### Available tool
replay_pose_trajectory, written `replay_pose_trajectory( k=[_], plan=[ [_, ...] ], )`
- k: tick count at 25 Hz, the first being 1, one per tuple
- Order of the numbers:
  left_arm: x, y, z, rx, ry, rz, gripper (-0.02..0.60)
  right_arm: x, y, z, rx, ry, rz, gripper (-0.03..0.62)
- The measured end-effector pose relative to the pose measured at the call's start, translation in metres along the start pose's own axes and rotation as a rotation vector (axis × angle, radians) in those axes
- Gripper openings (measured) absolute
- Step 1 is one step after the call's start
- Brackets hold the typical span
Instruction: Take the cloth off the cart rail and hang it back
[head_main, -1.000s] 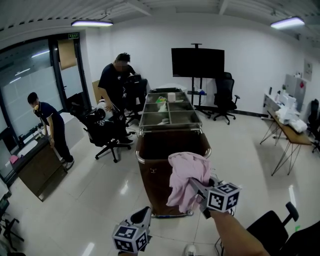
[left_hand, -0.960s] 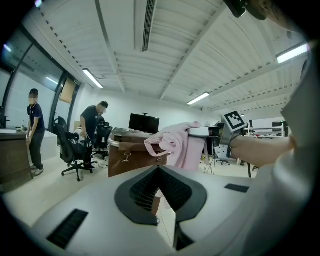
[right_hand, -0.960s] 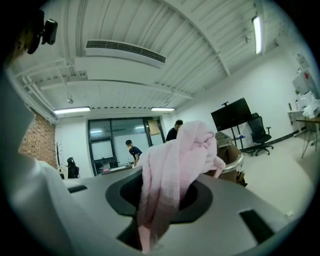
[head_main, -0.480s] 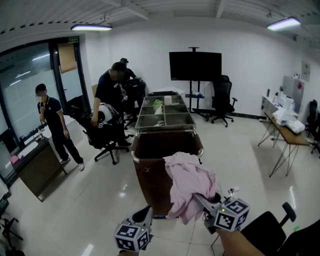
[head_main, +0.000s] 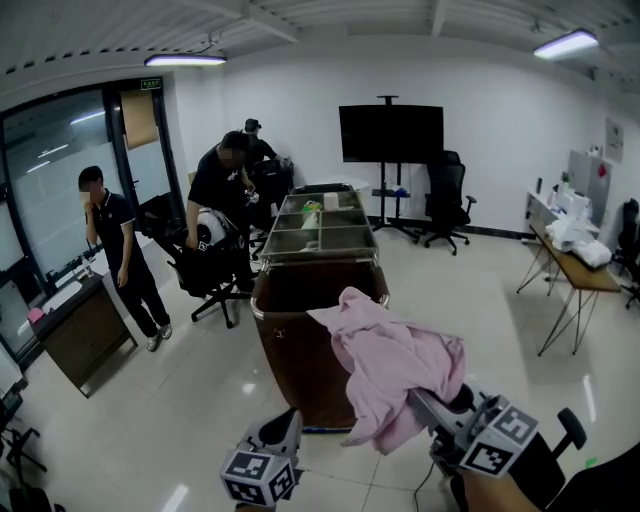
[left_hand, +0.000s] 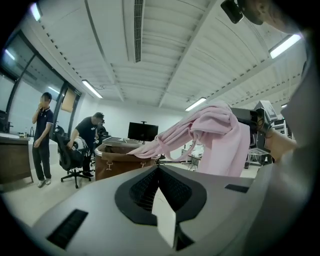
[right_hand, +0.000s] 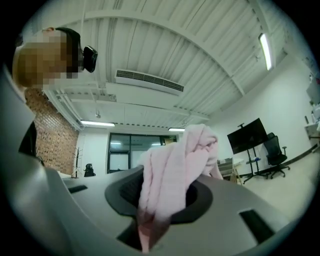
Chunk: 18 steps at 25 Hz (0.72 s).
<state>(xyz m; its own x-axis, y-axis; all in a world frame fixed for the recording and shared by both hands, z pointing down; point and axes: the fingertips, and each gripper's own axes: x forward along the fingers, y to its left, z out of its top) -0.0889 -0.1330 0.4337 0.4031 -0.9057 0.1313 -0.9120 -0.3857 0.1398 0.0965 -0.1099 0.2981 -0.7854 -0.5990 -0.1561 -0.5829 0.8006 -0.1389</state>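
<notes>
Right gripper (head_main: 420, 402), held low at the right of the head view, has its jaws pinched on a fold of the pink cloth (head_main: 395, 365). The right gripper view confirms it: the cloth (right_hand: 172, 165) rises out of the closed jaws of the right gripper (right_hand: 149, 222) in a thick bunch. Left gripper (head_main: 284, 430) hangs lower and to the left, apart from the cloth. In its own view the left gripper (left_hand: 162, 200) has its jaws pressed together with nothing between them.

A second ago the cloth hung in a narrow drape down the near end of the brown cart (head_main: 290, 365). The right gripper has since drawn back toward the person and risen. The cloth now spreads out in a wide, lifted sheet between gripper and cart. Only one trailing corner reaches over the near rail (head_main: 262, 303). From the left gripper view that corner of the cloth (left_hand: 220, 132) appears to lie at or just above the cart's rim (left_hand: 117, 154); whether it touches cannot be told.

This looks like the end of the taking-off step: the cloth is nearly or wholly free of the rail. Hanging it back remains to be done.

Beyond the cart, two people (head_main: 222, 195) stand by office chairs at the left.
</notes>
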Motion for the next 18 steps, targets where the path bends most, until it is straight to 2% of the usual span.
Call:
replay_pose_trajectory(
  k=[8,13,18],
  plan=[
    [-0.011,-0.046,0.008,0.026,-0.025,0.026,0.000,-0.059,0.008,0.032,-0.001,-0.050,0.049,0.123],
    [-0.013,-0.074,0.004,0.030,-0.035,0.018,0.000,-0.101,0.003,0.044,0.019,-0.079,0.040,0.123],
    [-0.010,-0.105,-0.001,0.047,-0.029,-0.004,0.000,-0.135,0.001,0.057,-0.005,-0.104,0.033,0.123]
  ],
)
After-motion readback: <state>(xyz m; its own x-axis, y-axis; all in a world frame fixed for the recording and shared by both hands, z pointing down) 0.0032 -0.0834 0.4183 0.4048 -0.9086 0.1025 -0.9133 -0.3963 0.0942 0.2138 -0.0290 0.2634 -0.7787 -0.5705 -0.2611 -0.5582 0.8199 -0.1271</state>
